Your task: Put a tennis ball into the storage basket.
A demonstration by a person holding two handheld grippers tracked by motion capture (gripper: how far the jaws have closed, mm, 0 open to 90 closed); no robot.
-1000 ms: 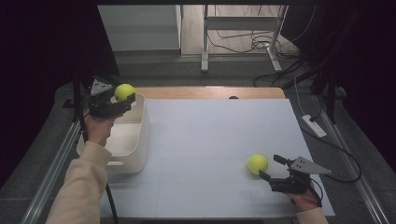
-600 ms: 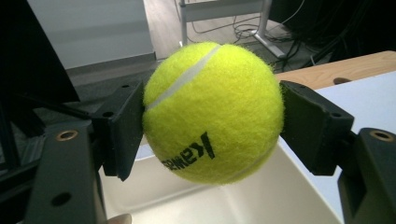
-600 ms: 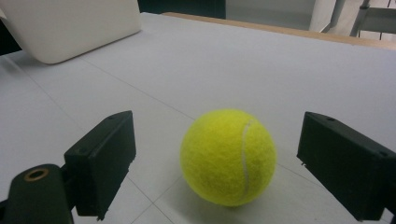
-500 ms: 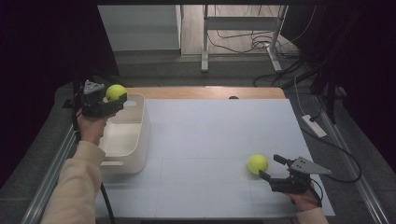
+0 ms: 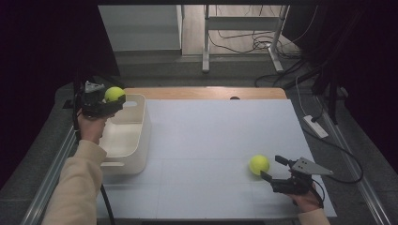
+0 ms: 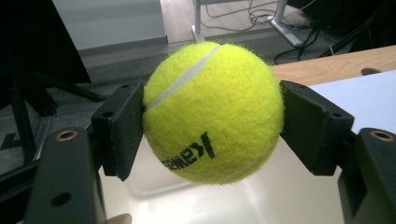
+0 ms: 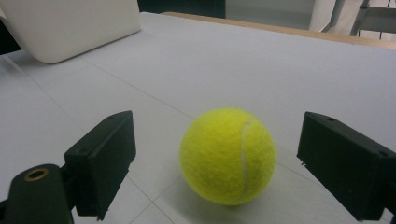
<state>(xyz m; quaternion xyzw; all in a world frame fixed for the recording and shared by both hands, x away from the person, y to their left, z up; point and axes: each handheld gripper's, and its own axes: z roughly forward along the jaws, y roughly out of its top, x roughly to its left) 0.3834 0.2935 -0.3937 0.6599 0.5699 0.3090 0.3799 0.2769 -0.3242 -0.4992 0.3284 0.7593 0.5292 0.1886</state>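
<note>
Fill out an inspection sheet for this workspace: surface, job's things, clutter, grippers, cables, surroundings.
Surface: white table top, wooden strip along its far edge.
Job's things: one tennis ball clamped in the left gripper, over the far end of the white bin; a second tennis ball resting on the table near the right front.
Clutter: nothing seen.
Grippers: left gripper shut on its ball; right gripper open, jaws either side of the second ball, not touching.
Cables: power strip and leads right of the table; tangled wires on the floor behind.
Surroundings: dark curtains, metal stand legs beyond.
</note>
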